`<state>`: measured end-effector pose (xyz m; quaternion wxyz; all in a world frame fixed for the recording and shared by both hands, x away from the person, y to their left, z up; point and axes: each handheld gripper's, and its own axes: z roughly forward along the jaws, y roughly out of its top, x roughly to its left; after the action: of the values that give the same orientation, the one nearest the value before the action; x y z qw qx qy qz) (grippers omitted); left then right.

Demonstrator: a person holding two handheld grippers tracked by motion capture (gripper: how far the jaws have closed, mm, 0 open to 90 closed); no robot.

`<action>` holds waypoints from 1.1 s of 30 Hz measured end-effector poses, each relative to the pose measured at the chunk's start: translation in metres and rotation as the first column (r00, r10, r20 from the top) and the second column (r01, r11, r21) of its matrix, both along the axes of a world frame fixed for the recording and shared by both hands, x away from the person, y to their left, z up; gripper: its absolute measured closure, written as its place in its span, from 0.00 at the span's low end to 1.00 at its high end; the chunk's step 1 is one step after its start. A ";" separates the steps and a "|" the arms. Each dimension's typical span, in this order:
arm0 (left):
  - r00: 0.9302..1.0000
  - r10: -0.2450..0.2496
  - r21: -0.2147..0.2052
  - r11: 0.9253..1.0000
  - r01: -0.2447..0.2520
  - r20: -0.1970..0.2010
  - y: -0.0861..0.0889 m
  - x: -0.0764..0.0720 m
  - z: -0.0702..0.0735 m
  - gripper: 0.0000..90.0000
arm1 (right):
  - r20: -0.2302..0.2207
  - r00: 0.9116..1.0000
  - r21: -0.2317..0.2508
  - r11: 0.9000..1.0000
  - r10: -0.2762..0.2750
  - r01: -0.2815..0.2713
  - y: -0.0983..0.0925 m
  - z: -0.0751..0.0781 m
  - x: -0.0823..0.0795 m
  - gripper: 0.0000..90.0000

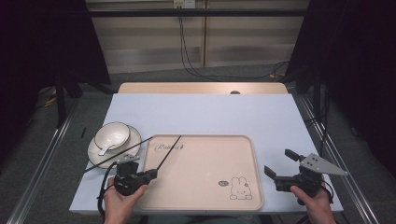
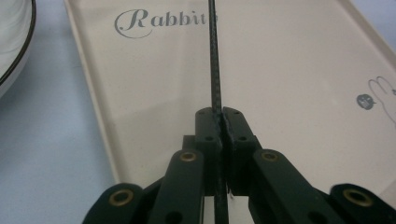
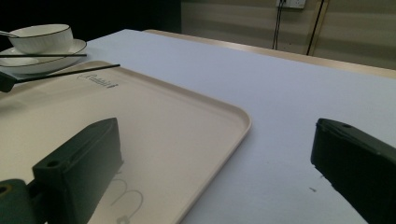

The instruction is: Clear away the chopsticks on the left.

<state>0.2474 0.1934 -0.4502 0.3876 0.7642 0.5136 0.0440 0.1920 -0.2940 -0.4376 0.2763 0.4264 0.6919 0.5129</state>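
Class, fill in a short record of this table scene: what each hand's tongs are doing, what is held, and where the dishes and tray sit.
Left tongs: shut on one black chopstick, which points out over the tray
Right tongs: open, holding nothing, beside the tray's right edge
Tray: beige, rabbit print, nothing lying on it, at the near middle of the table
Second chopstick: resting across the plate's rim
Bowl: white, dark rim, standing on the plate, left of the tray
Spoon: white, leaning in the bowl
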 end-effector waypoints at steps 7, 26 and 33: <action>0.999 0.023 0.035 0.999 -0.022 -0.027 -0.004 0.003 -0.005 0.95 | 0.000 1.000 -0.002 1.000 0.004 -0.004 0.000 0.000 0.000 0.02; 0.995 0.069 0.113 0.992 -0.061 -0.068 -0.016 0.003 -0.012 0.95 | -0.003 1.000 -0.006 1.000 0.008 -0.008 0.001 0.000 0.000 0.02; 0.995 0.074 0.100 0.993 -0.066 -0.072 -0.015 0.002 -0.012 0.93 | -0.008 1.000 -0.004 1.000 0.014 -0.014 0.001 0.000 0.000 0.02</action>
<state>0.2495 0.1786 -0.4622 0.3281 0.7650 0.5516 0.0536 0.1919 -0.2929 -0.4380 0.2708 0.4229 0.6969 0.5120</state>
